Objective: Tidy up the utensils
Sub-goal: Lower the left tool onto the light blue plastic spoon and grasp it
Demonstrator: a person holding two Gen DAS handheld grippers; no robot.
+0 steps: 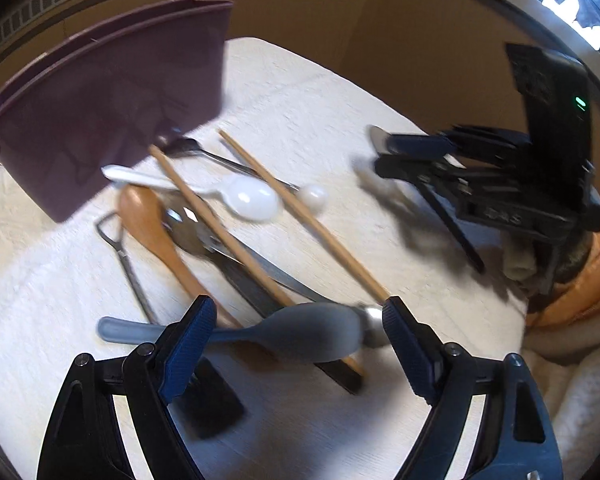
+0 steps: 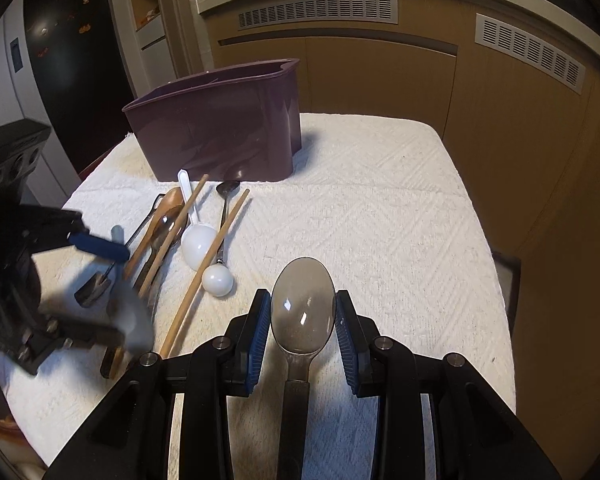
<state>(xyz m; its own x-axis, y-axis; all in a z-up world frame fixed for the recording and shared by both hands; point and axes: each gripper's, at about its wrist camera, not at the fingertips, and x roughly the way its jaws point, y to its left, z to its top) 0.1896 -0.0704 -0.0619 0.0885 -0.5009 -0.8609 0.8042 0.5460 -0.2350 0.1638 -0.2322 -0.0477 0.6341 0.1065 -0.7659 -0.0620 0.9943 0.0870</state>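
Note:
Loose utensils lie in a pile on the white towel (image 2: 380, 220): two wooden chopsticks (image 1: 300, 216), a white plastic spoon (image 1: 252, 200), a wooden spoon (image 1: 148, 220), metal spoons and a grey silicone spoon (image 1: 300, 332). My left gripper (image 1: 298, 308) hovers over the pile, its jaws wide apart. The grey spoon lies lengthwise between them, and neither pad visibly presses on it. My right gripper (image 2: 302, 294) is shut on the bowl of a shiny spoon (image 2: 303, 320) with a dark handle, held above bare towel. A purple utensil holder (image 2: 220, 132) stands upright behind the pile.
A white ball-ended tool (image 2: 218, 280) and a thin wire-handled tool (image 1: 120, 248) lie among the utensils. Brown cabinets with vents (image 2: 320, 12) rise behind the table. An orange sleeve (image 1: 580, 288) shows behind the right gripper (image 1: 382, 155). The towel's right half (image 2: 400, 184) has nothing on it.

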